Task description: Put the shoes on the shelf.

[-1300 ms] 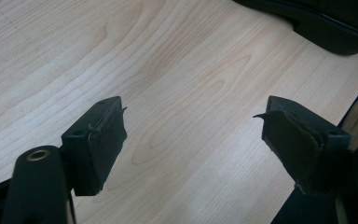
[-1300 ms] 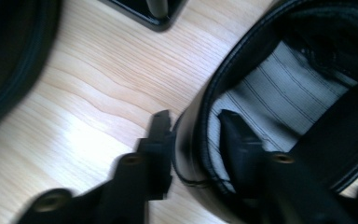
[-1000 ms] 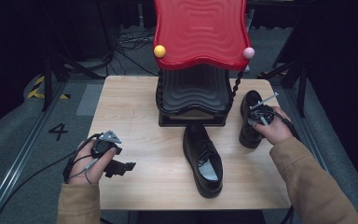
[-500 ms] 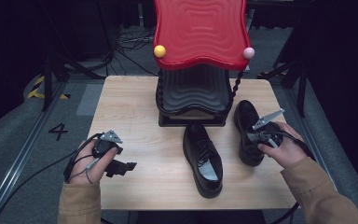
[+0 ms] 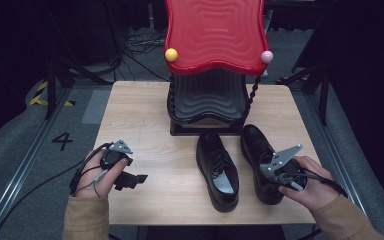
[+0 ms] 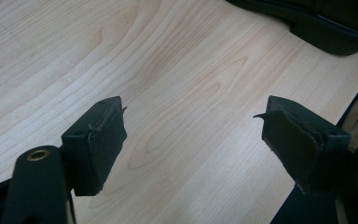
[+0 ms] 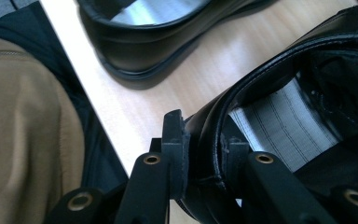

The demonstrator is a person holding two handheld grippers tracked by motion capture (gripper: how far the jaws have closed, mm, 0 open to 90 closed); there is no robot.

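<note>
Black leather shoes sit side by side on the wooden counter [image 5: 145,115] in the high view. The right shoe [image 5: 258,150] lies near the right edge, just beside the left shoe [image 5: 219,170]. The right claw [image 5: 275,176] is at its heel. The left claw [image 5: 130,180] rests on the near left, well apart from both shoes. Behind them stands a red and black rack [image 5: 214,60].

Left gripper view: the left claw [image 6: 191,140] is spread apart over bare wood, with nothing in it.

Right gripper view: the right claw [image 7: 204,156] is clamped on the heel rim of the right shoe [image 7: 279,93].

I think the pair is nearly lined up. Letting go is what is left.
</note>
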